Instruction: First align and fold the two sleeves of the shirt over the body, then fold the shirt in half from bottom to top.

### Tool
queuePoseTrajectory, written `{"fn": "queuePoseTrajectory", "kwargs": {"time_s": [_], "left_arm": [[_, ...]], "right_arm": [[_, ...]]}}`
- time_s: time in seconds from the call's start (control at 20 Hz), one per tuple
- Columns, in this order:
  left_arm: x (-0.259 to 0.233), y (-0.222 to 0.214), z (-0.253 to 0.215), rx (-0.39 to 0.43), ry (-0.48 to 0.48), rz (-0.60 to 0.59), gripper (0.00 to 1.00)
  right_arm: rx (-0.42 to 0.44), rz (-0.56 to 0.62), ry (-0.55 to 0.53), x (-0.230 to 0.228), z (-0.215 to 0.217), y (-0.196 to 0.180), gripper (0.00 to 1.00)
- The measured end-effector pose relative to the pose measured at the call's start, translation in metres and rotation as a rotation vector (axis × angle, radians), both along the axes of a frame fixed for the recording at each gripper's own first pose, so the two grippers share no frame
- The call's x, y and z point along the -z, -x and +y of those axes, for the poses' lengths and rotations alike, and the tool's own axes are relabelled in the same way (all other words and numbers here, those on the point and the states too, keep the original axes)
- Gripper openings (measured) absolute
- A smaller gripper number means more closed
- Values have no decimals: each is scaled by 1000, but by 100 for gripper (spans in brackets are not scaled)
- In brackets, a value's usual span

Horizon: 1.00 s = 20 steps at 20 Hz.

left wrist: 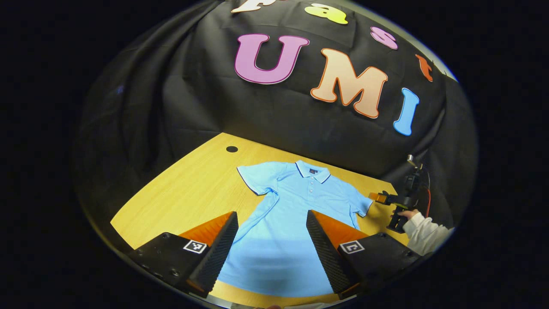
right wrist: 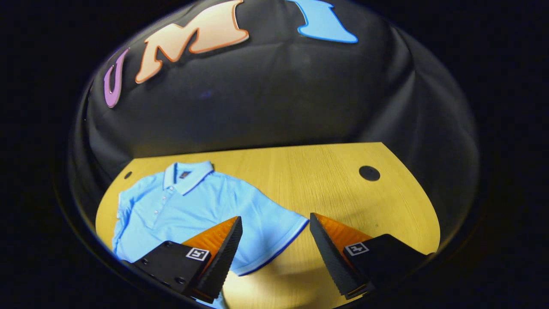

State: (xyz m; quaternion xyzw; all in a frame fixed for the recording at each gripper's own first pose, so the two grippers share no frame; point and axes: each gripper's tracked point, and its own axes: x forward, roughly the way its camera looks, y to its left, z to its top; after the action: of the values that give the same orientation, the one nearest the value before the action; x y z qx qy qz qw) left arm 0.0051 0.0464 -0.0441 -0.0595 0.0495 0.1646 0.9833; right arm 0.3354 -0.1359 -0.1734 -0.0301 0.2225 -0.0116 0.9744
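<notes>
here, a light blue polo shirt (left wrist: 296,214) lies spread face up on a wooden table (left wrist: 188,189), its dark-trimmed collar (left wrist: 312,171) toward the far edge by the black cloth wall (left wrist: 180,98) and its hem toward the near edge. both short sleeves are still out to the sides, unfolded: in the left gripper view the left sleeve (left wrist: 257,176) fans out flat at the far left of the garment, while the right sleeve (left wrist: 358,204) reaches toward the right side of the table. the body of the shirt is smooth, with a few soft creases running down from the left armpit.

the left gripper (left wrist: 272,234) hovers over the lower body of the shirt, its two fingers spread wide apart with blue fabric showing between them; whether they touch the cloth cannot be told. farther right in the same view, the right gripper (left wrist: 379,197) sits just beside the cuff of the right sleeve, held by a hand (left wrist: 407,213) in a white sleeve (left wrist: 424,234).

in the right gripper view, the right gripper (right wrist: 274,234) is likewise wide open, the trimmed cuff of the right sleeve (right wrist: 274,231) lying between its fingers, with bare wood beyond. the shirt (right wrist: 188,206) stretches away to the left, collar (right wrist: 186,174) at the far side. a round dark hole (right wrist: 369,173) marks the table (right wrist: 326,171) at the far right; another hole (left wrist: 232,149) shows at the far left in the left gripper view.
</notes>
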Motion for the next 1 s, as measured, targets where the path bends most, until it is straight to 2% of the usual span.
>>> {"fn": "queuePoseTrajectory", "kwargs": {"time_s": [0.05,0.15,0.25,0.5,0.55,0.6,0.7,0.85,0.9,0.95,1.0], "left_arm": [[1,-1,-2,1,-5,7,96],[7,-7,-7,3,-11,23,96],[8,-13,-14,17,7,26,96],[8,-18,-24,24,7,30,96],[9,-18,-25,26,10,34,96],[11,-17,-25,24,14,36,96],[12,-17,-26,22,25,37,96],[14,-14,-25,15,30,36,96],[16,-13,-25,13,31,38,96],[19,-12,-25,10,33,41,96],[19,-12,-24,8,35,42,96]], "right_arm": [[3,9,7,8,-1,-2,94],[1,20,13,18,-2,-9,94],[3,29,6,26,-3,-15,98],[-25,18,52,29,-5,-19,97],[-38,17,51,31,-3,-18,94],[-48,12,52,30,-1,-19,96],[-49,10,36,31,2,-21,84],[-47,11,0,31,3,-22,40],[-44,17,-16,32,4,-20,33],[-41,20,-34,31,6,-20,14],[-39,25,-53,31,9,-19,13]]}}
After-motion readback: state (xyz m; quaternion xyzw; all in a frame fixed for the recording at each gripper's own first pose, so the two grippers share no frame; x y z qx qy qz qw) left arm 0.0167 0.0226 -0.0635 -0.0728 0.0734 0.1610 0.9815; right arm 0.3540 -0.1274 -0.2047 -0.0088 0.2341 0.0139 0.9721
